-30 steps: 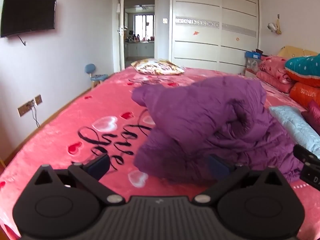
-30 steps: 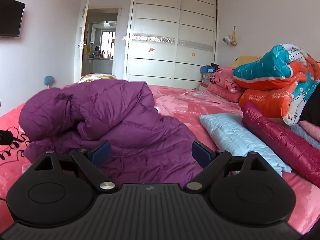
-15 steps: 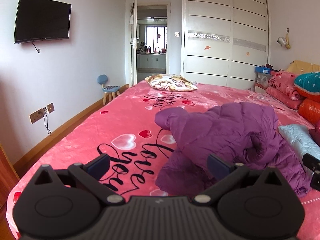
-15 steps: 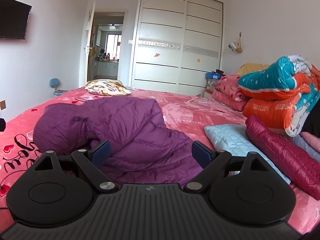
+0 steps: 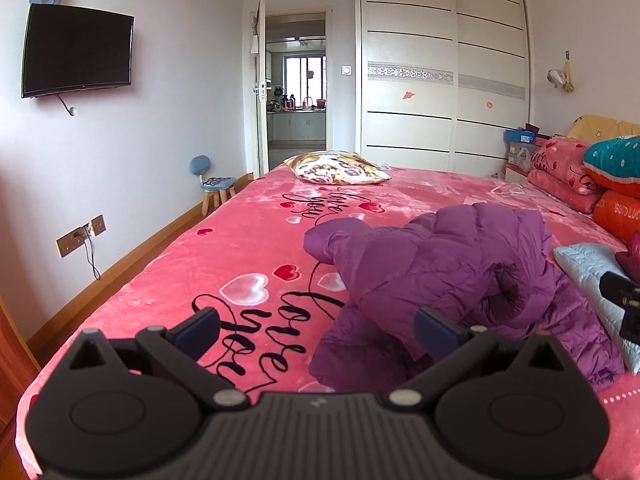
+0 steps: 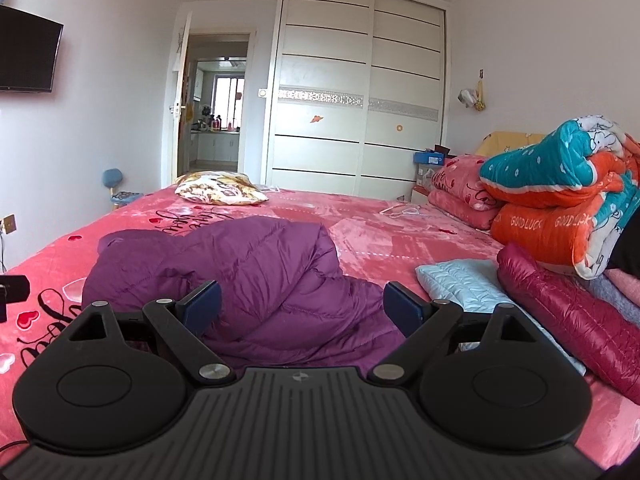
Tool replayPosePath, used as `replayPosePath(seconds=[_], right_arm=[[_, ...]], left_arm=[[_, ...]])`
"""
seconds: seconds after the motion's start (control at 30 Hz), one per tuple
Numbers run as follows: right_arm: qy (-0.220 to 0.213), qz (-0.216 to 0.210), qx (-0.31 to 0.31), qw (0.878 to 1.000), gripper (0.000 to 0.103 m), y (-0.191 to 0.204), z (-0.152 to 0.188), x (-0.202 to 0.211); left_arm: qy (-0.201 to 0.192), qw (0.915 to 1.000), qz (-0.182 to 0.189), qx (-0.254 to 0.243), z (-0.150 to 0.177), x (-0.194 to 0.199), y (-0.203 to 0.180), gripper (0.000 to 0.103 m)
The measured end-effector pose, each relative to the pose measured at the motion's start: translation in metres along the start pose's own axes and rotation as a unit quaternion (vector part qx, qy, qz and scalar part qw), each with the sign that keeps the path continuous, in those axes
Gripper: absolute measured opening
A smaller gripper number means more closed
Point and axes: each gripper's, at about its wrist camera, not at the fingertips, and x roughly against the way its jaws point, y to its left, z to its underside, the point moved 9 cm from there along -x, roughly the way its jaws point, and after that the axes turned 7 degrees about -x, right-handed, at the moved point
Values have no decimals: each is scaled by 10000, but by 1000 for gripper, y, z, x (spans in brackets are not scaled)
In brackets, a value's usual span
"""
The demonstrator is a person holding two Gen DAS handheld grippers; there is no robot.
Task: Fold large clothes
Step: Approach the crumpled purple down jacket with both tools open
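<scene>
Left wrist view: the left gripper [image 5: 316, 326] hangs over the near edge of the pink bed [image 5: 240, 248], jaws spread wide and empty. The purple down jacket [image 5: 452, 276] lies crumpled on the bedspread ahead and to the right — apart from the jaws.

Right wrist view: the right gripper [image 6: 302, 306] is likewise spread and empty, the jacket [image 6: 248, 272] bunched just beyond it — a light-blue quilted garment [image 6: 460, 280] lies beside it, near the maroon jacket [image 6: 568, 316].
</scene>
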Motion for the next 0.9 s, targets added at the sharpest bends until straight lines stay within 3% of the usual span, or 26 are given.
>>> replayPosePath(seconds=[0.9], right_arm=[[384, 265, -184, 9987, 103, -17, 26, -16]], left_arm=[[192, 9990, 385, -84, 19, -15, -30, 102]])
